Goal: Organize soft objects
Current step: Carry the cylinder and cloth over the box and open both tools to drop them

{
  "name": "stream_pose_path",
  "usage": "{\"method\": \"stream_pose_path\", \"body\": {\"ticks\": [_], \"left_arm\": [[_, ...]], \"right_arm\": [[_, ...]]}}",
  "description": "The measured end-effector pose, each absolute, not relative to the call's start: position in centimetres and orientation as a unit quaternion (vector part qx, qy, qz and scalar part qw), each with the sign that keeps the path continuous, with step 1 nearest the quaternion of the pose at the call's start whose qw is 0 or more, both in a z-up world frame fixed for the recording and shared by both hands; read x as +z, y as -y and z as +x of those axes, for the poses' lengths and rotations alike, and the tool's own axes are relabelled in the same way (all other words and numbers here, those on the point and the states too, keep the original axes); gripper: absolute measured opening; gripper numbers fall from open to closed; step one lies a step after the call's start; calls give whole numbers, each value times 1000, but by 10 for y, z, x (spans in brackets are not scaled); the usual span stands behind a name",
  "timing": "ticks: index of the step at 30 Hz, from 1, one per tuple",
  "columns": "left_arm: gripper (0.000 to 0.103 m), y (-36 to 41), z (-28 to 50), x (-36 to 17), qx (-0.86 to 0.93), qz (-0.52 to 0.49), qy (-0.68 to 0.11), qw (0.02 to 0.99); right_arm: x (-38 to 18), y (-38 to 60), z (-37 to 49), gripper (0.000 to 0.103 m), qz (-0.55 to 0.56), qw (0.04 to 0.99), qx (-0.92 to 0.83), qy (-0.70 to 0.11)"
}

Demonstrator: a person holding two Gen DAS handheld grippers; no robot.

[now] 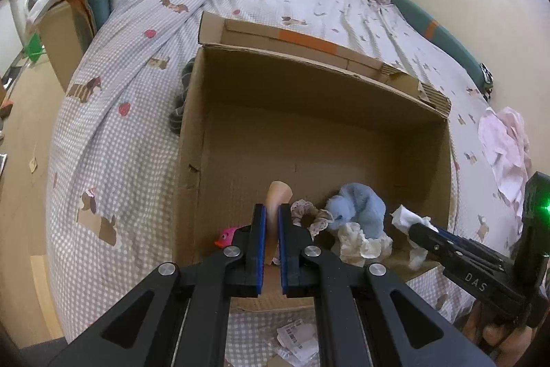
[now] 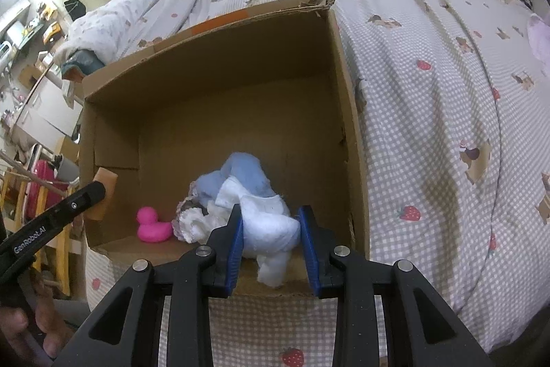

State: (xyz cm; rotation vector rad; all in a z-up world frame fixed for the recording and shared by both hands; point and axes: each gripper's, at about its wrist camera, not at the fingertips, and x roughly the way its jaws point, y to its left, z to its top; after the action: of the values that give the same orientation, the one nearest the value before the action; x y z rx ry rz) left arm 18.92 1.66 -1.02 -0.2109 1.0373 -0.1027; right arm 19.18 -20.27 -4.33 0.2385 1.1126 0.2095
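Note:
An open cardboard box (image 1: 343, 98) lies on the bed; it also shows in the right wrist view (image 2: 213, 64). My left gripper (image 1: 271, 212) is shut on a beige sponge (image 1: 276, 195) above the box's near left corner; the sponge also shows in the right wrist view (image 2: 103, 191). My right gripper (image 2: 271, 215) is shut on a white cloth wad (image 2: 271, 229) over the box's near edge; it also shows in the left wrist view (image 1: 409, 219). Inside lie a pink rubber duck (image 2: 151, 226), a blue plush (image 2: 240, 174), and lacy white cloths (image 1: 361, 243).
The bed has a checked sheet with dog and strawberry prints (image 2: 447, 126). A pink garment (image 1: 505, 147) lies to the right of the box. A grey sock (image 1: 178, 105) lies by the box's left wall. Paper scraps (image 1: 299, 339) lie near me. A second box (image 1: 62, 40) stands at the left.

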Motion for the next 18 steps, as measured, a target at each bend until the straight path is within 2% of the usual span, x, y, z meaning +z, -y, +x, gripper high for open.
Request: {"method": "stream_pose_path", "body": {"ticks": [11,18], "left_arm": [[6,-20,192,-22,-37,-98,-514,852],[17,-15,192,-23,-35,-84,-517,851]], "right_arm": [[-47,198,192,33,104,834,105,-532],[-48,199,193,33,111,831,108,-534]]}}
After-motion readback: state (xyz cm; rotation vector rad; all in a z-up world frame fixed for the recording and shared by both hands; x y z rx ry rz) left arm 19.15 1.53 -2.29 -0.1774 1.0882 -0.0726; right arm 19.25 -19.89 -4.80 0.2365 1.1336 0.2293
